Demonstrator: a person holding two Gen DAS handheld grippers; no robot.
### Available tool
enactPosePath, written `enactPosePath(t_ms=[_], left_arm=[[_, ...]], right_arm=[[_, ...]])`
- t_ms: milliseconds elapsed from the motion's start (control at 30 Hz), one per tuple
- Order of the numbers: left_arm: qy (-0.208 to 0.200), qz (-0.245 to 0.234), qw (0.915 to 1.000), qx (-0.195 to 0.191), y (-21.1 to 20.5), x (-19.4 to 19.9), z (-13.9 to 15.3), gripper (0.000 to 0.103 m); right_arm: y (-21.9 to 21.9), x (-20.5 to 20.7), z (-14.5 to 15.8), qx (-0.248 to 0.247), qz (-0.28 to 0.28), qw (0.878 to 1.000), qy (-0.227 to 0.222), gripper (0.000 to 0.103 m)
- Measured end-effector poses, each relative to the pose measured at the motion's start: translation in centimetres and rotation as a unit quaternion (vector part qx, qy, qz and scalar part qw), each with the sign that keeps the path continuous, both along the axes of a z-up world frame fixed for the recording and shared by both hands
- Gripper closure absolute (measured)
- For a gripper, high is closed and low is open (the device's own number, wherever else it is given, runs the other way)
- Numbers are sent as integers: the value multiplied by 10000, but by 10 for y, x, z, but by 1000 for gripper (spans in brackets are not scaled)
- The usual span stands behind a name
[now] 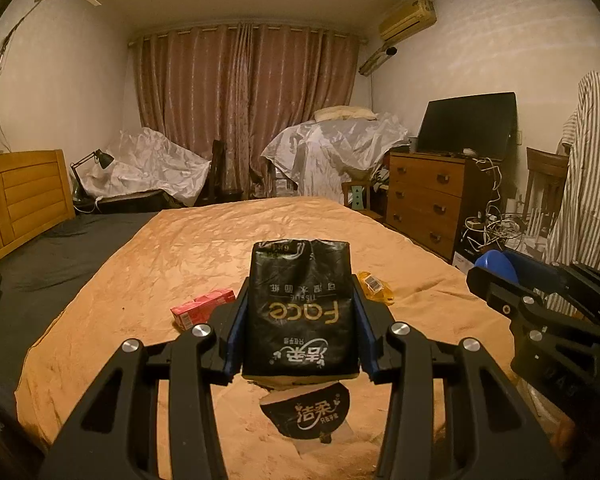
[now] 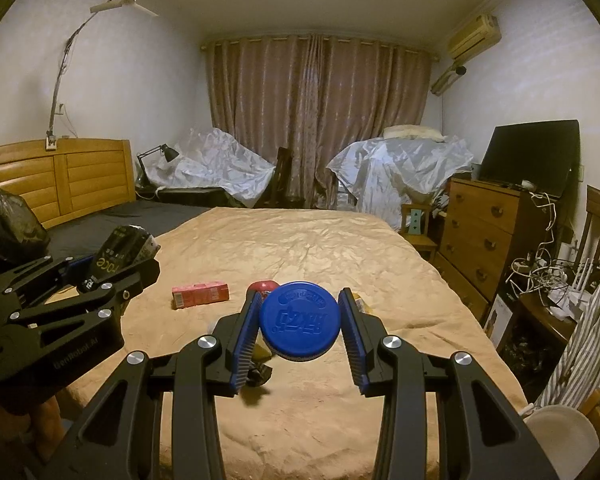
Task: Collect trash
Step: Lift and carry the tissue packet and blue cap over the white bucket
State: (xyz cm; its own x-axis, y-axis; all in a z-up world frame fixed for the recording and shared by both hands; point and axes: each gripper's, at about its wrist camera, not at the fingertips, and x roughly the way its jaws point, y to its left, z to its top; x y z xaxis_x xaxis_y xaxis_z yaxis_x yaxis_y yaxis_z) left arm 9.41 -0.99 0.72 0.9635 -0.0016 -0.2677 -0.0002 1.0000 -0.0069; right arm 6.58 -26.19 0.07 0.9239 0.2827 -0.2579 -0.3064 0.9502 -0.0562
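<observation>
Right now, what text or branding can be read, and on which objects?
"Face", upside down, with "洁柔": black plastic tissue pack clamped in the left gripper.
"洁柔": torn black wrapper piece.
"GenRobot.AI": left gripper's body.
Unreadable: round blue lid in the right gripper, pink carton.

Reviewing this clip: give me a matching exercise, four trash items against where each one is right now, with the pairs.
Items:
1. black tissue pack
2. blue lid
3. pink carton
4. yellow wrapper

Places:
A. lying on the blanket, left of both grippers
B. clamped in the right gripper
C. on the blanket, just right of the left gripper's fingers
D. clamped in the left gripper

Pairs: 1-D, 2-B, 3-A, 4-C
</observation>
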Motion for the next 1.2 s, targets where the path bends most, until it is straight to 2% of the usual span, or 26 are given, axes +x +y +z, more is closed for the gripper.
enactPosePath(t_ms=[367, 600, 900, 1200], left_arm=[[15, -23, 10000, -16, 3, -4, 0, 60], [72, -268, 9996, 2, -6, 1, 2, 60], [182, -940, 9954, -28, -60, 13, 3, 60], [354, -1685, 9851, -31, -125, 23, 1, 60]], right_arm=[[1, 2, 1, 11, 16, 10000, 54, 62], [-12, -1, 4, 7, -94, 9999, 136, 62], [-85, -16, 10, 81, -617, 9976, 317, 62], [-187, -29, 4, 11, -1315, 9901, 494, 62]])
